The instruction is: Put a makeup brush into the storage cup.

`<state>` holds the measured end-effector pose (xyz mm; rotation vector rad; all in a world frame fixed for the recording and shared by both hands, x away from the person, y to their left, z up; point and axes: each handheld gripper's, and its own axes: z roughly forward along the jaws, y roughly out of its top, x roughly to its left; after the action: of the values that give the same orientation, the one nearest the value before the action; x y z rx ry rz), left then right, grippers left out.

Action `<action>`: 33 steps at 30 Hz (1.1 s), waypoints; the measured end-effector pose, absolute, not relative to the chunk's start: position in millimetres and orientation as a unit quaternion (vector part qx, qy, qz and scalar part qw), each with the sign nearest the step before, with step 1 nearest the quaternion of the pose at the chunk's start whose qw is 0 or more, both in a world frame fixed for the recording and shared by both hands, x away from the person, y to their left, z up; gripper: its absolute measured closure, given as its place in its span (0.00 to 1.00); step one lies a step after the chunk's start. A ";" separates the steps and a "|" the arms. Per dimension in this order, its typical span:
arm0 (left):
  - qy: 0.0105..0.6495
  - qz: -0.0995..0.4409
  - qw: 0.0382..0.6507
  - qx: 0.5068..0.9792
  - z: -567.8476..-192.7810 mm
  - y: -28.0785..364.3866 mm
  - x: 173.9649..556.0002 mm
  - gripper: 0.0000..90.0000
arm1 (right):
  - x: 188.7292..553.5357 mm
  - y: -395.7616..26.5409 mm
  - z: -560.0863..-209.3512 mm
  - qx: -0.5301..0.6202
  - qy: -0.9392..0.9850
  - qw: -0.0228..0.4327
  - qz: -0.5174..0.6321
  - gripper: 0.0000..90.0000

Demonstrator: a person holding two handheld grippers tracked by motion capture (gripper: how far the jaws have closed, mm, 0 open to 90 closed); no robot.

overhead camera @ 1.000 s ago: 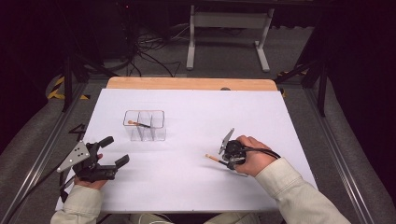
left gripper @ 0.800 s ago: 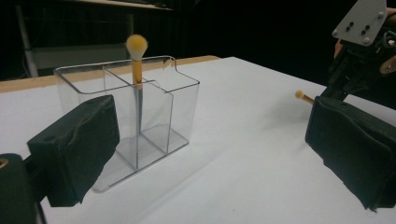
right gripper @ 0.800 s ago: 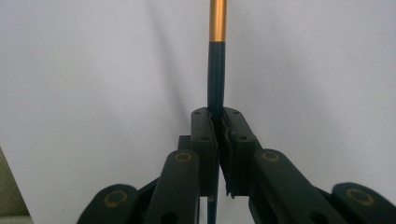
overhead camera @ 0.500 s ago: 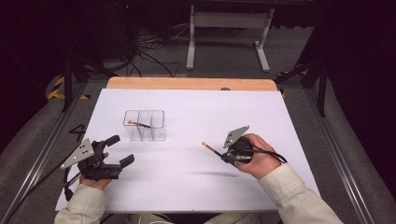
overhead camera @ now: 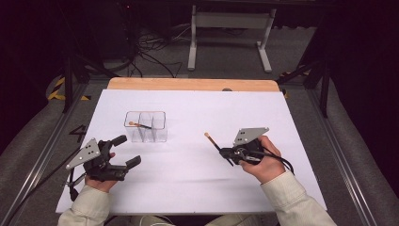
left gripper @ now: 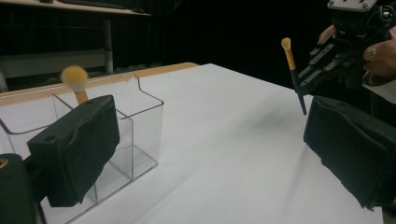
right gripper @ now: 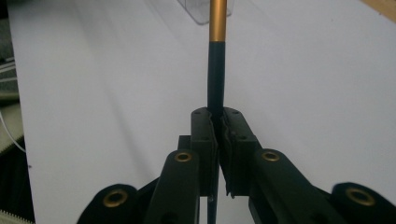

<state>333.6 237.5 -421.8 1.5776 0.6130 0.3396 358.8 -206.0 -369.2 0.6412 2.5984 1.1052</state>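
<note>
White table top, flat, matte, smooth sheet; pale wood strip along its far edge. Past every edge: dark floor, cables, a metal stand's legs at the back.

Right gripper is over the right half of the sheet, jaws clamped on a makeup brush. Brush is thin and straight: dark handle, gold band, small pale tuft at the tip. It is off the table, slanting up and toward the box. In the right gripper view the black jaws pinch the dark handle, pads tight together, handle end poking out below them. Grey three-cornered plate on top of the gripper, cable trailing by the hand.

Left gripper is near the front left of the sheet, jaws wide apart, holding nothing. In the left gripper view its pads look soft, black, blocky, slightly creased.

Clear plastic box, hard, square-cornered, with thin dividers, sits left of centre, just beyond the left gripper. Second brush lies tilted in its left compartment; fluffy yellow tuft sticks up over the rim.

Open room: wide bare sheet between box and right gripper, also across the front middle and the far right. The grippers are well apart.
</note>
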 end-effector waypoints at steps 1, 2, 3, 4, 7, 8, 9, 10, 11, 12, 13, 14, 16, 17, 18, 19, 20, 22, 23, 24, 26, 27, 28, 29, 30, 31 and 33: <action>0.267 0.150 0.650 0.696 -421.0 236.7 334.2 0.05 | 357.9 -207.3 -368.5 0.221 0.885 0.123 0.392 0.94; 0.268 0.147 0.649 0.696 -420.6 235.5 334.1 0.05 | 356.9 -208.3 -368.0 0.220 0.878 0.122 0.407 0.94; 0.266 0.148 0.647 0.699 -420.0 235.0 334.4 0.05 | 355.9 -208.5 -368.0 0.222 0.873 0.120 0.417 0.94; 0.265 0.146 0.649 0.698 -419.7 233.7 334.5 0.05 | 355.4 -208.4 -368.2 0.220 0.870 0.120 0.425 0.94; 0.260 0.146 0.651 0.698 -418.2 231.5 334.8 0.05 | 354.1 -207.7 -370.5 0.215 0.853 0.123 0.460 0.94; 0.257 0.146 0.651 0.699 -417.5 231.0 335.1 0.05 | 353.6 -207.6 -371.3 0.211 0.849 0.127 0.468 0.94; 0.256 0.144 0.651 0.699 -417.1 230.1 334.9 0.05 | 352.8 -207.7 -372.2 0.209 0.845 0.130 0.475 0.94; 0.257 0.143 0.651 0.699 -416.8 229.5 334.8 0.05 | 352.1 -208.0 -373.1 0.208 0.840 0.131 0.484 0.94; 0.254 0.141 0.653 0.700 -416.3 228.3 335.0 0.05 | 351.5 -208.1 -373.7 0.205 0.836 0.132 0.491 0.94; 0.253 0.141 0.653 0.700 -416.0 227.5 334.9 0.05 | 350.6 -208.2 -374.7 0.203 0.831 0.135 0.500 0.94; 0.251 0.141 0.654 0.700 -415.5 226.7 335.0 0.05 | 349.8 -208.3 -375.7 0.203 0.826 0.136 0.507 0.94; 0.249 0.140 0.654 0.701 -414.9 225.8 335.3 0.05 | 349.4 -208.2 -377.0 0.203 0.822 0.137 0.515 0.94; 0.247 0.137 0.657 0.699 -413.7 223.5 335.5 0.05 | 348.4 -206.9 -380.0 0.198 0.812 0.140 0.531 0.94; 0.247 0.137 0.657 0.699 -413.7 223.5 335.5 0.05 | 348.4 -206.9 -380.0 0.198 0.812 0.140 0.531 0.94; 0.246 0.131 0.660 0.697 -411.9 221.3 336.0 0.05 | 346.9 -204.5 -382.5 0.188 0.804 0.143 0.546 0.94; 0.247 0.128 0.659 0.699 -410.9 220.4 336.2 0.05 | 346.3 -203.1 -383.8 0.180 0.800 0.143 0.554 0.94; 0.247 0.128 0.659 0.699 -410.9 220.4 336.2 0.05 | 345.4 -201.9 -385.2 0.173 0.798 0.144 0.560 0.94; 0.242 0.125 0.660 0.701 -408.9 216.3 336.8 0.05 | 344.2 -200.0 -387.9 0.165 0.792 0.142 0.570 0.94; 0.242 0.125 0.660 0.701 -408.9 216.3 336.8 0.05 | 344.0 -199.1 -389.5 0.163 0.789 0.139 0.576 0.94; 0.240 0.125 0.659 0.702 -408.1 214.7 336.8 0.05 | 344.0 -199.1 -389.5 0.163 0.789 0.139 0.576 0.94; 0.235 0.125 0.660 0.702 -406.8 212.5 337.1 0.05 | 343.9 -197.7 -391.4 0.162 0.782 0.140 0.586 0.94; 0.234 0.125 0.661 0.702 -406.3 211.7 337.3 0.05 | 343.9 -197.5 -391.8 0.163 0.778 0.139 0.591 0.94; 0.234 0.123 0.661 0.702 -405.7 210.7 337.1 0.05 | 343.8 -197.0 -392.0 0.164 0.773 0.141 0.596 0.94; 0.230 0.123 0.663 0.702 -405.1 209.7 337.6 0.05 | 343.8 -197.0 -392.0 0.164 0.773 0.141 0.596 0.94; 0.229 0.123 0.664 0.701 -404.3 208.4 337.7 0.05 | 343.7 -196.8 -392.1 0.165 0.769 0.142 0.600 0.94; 0.228 0.123 0.663 0.702 -403.6 207.5 337.6 0.05 | 343.7 -196.6 -392.1 0.165 0.767 0.143 0.603 0.94; 0.223 0.122 0.665 0.702 -402.1 204.5 338.2 0.05 | 343.5 -196.2 -392.5 0.166 0.766 0.144 0.605 0.94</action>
<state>338.2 204.5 -402.1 1.5861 0.5033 0.2759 343.5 -196.2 -392.5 0.4790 2.2066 1.7426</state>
